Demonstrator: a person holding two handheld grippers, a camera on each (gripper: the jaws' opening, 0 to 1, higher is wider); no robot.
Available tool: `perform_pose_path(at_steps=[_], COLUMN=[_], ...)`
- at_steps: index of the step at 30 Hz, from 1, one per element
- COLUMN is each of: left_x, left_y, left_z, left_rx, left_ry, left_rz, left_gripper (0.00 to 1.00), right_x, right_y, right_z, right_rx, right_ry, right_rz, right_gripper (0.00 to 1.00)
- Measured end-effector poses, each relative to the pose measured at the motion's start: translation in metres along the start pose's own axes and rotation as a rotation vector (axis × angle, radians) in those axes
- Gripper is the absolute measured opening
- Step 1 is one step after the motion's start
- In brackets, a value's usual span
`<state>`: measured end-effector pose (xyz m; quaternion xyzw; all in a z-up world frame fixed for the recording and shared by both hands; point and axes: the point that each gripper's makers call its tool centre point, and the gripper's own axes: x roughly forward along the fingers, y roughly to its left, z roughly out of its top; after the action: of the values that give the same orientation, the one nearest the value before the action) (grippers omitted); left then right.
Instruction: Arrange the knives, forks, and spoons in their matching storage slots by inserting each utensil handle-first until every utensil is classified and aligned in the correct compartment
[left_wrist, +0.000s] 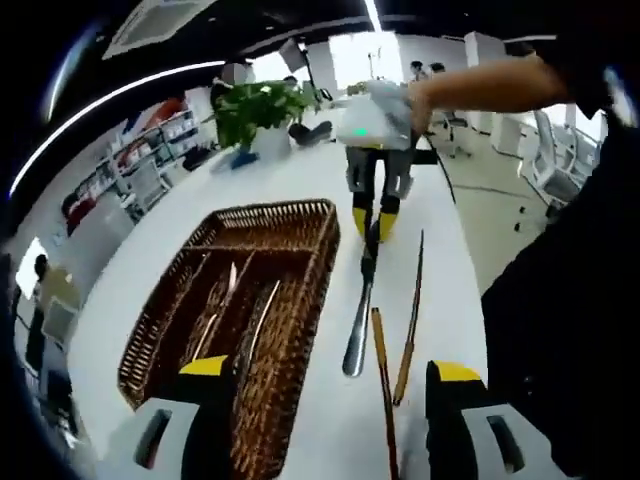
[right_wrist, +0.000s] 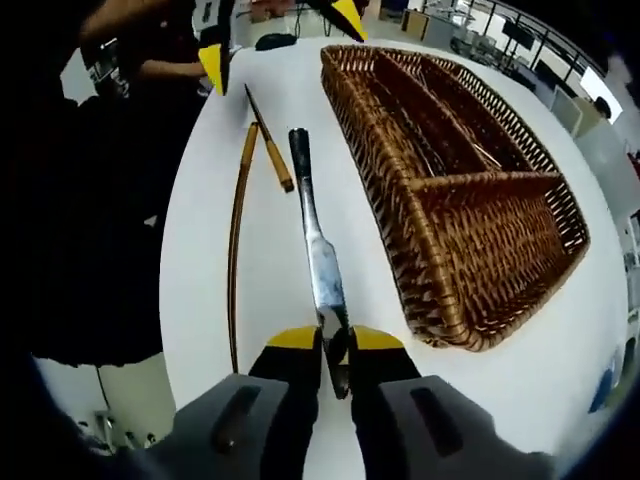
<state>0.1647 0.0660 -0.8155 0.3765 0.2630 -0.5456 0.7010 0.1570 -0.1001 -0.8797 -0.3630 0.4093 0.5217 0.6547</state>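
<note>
I read the right gripper (right_wrist: 335, 345) fingers as clamped on the blade end of a table knife (right_wrist: 316, 255), which lies on the white worktop (right_wrist: 250, 300) just beside the wicker cutlery basket (right_wrist: 480, 250), dark handle pointing away from the fingers. Two wooden-handled utensils (right_wrist: 240, 220) lie on the knife's far side from the basket. The left gripper (left_wrist: 330, 375) fingers stand wide apart, holding nothing, near the basket's end.

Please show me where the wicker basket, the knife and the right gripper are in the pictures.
wicker basket (right_wrist: 560, 215), right gripper view, woven outer rim.
knife (right_wrist: 322, 262), right gripper view, metal blade.
right gripper (right_wrist: 336, 352), right gripper view, between its yellow fingertips, shut on the knife.
</note>
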Motion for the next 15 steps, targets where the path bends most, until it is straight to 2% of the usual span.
perform_pose_path(at_steps=[1,3,5,8,10,12,15], left_x=[0.003,0.009,0.014,0.025,0.033,0.039,0.051], left_y=[-0.002,-0.006,-0.009,-0.009,-0.008,-0.012,-0.014], left_z=[0.001,0.003,0.006,0.004,0.002,-0.003,-0.002], left_rx=[0.007,-0.007,0.0,0.041,0.107,0.12,0.118], left_ry=[-0.003,0.007,0.009,0.043,0.081,0.115,0.119], left_rz=[-0.013,-0.037,-0.058,-0.069,-0.067,-0.083,-0.101], left_gripper=[0.74,0.61,0.51,0.45,0.39,0.38,0.37], right_x=[0.0,0.0,0.0,0.001,0.001,0.0,-0.001], right_y=[0.0,0.0,0.0,-0.002,-0.002,-0.002,-0.002], right_z=[0.001,0.002,0.003,0.002,0.002,0.001,0.002], right_rx=[-0.004,-0.009,-0.044,-0.035,-0.036,-0.039,-0.044], right_ry=[-0.004,-0.004,-0.007,-0.004,-0.002,0.002,0.016], right_rz=[-0.005,-0.013,-0.028,-0.031,-0.031,-0.033,-0.034], right_gripper=[0.08,0.08,0.07,0.07,0.07,0.07,0.07])
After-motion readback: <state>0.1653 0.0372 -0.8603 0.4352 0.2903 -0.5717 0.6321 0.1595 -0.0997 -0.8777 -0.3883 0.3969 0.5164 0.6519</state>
